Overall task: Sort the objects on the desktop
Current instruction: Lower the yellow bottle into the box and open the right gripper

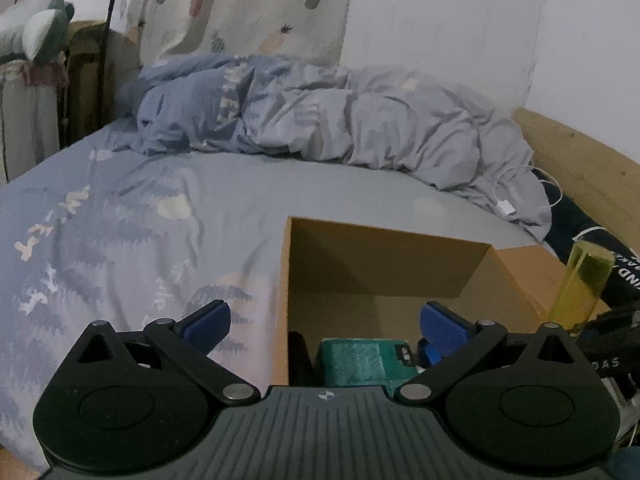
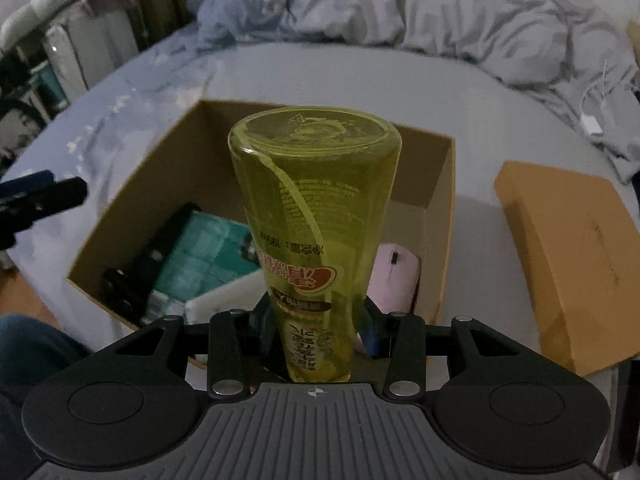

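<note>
My right gripper (image 2: 316,328) is shut on a yellow-green clear bottle (image 2: 314,216), gripped low on its body with its flat end pointing away from me, above an open cardboard box (image 2: 444,184). Inside the box lie a teal box (image 2: 200,264), black items (image 2: 132,280) and a pink object (image 2: 394,280). In the left wrist view the bottle (image 1: 582,288) shows at the right, beside the cardboard box (image 1: 384,264) holding the teal box (image 1: 352,364). My left gripper (image 1: 324,320) stands open over the box's near left corner, nothing between its fingers.
The box sits on a bed with a grey-blue patterned sheet (image 1: 120,240) and a crumpled duvet (image 1: 340,120). A flat brown cardboard piece (image 2: 568,256) lies right of the box. A white charger cable (image 1: 508,204) rests by the duvet. A wooden bed board (image 1: 580,160) runs along the right.
</note>
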Demonstrator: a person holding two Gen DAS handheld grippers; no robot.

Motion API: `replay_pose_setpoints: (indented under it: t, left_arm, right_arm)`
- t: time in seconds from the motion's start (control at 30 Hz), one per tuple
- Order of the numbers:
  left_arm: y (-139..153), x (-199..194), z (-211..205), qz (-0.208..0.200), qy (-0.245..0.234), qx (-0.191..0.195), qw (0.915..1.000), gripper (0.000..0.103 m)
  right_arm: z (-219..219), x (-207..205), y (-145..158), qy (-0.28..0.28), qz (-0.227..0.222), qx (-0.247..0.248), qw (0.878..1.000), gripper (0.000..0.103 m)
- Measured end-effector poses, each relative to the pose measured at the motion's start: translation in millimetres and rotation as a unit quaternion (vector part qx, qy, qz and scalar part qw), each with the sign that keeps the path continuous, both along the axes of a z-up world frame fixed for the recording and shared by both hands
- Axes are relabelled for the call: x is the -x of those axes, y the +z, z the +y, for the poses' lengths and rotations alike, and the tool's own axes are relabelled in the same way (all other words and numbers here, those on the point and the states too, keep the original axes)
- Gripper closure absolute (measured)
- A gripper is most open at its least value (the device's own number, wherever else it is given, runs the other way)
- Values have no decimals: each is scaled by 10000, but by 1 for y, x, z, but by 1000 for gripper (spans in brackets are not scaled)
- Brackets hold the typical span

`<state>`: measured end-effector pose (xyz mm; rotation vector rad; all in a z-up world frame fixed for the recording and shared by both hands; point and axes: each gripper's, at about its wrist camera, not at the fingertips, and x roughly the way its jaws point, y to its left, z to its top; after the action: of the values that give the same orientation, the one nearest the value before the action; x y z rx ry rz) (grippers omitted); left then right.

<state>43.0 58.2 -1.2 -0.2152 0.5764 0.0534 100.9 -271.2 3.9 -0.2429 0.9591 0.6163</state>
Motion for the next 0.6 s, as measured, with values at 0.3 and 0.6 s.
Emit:
replay_pose_setpoints:
  t: [0.3,0.6]
  left_arm:
    - [-6,-1,5,91,-8,20,10000,0]
    - [-11,-4,6,181,10,23,9998,0]
  right_arm:
    - [5,-13,-26,-151,178,160,9996,57]
    - [16,-37,-36,-165,279,282,9991,57]
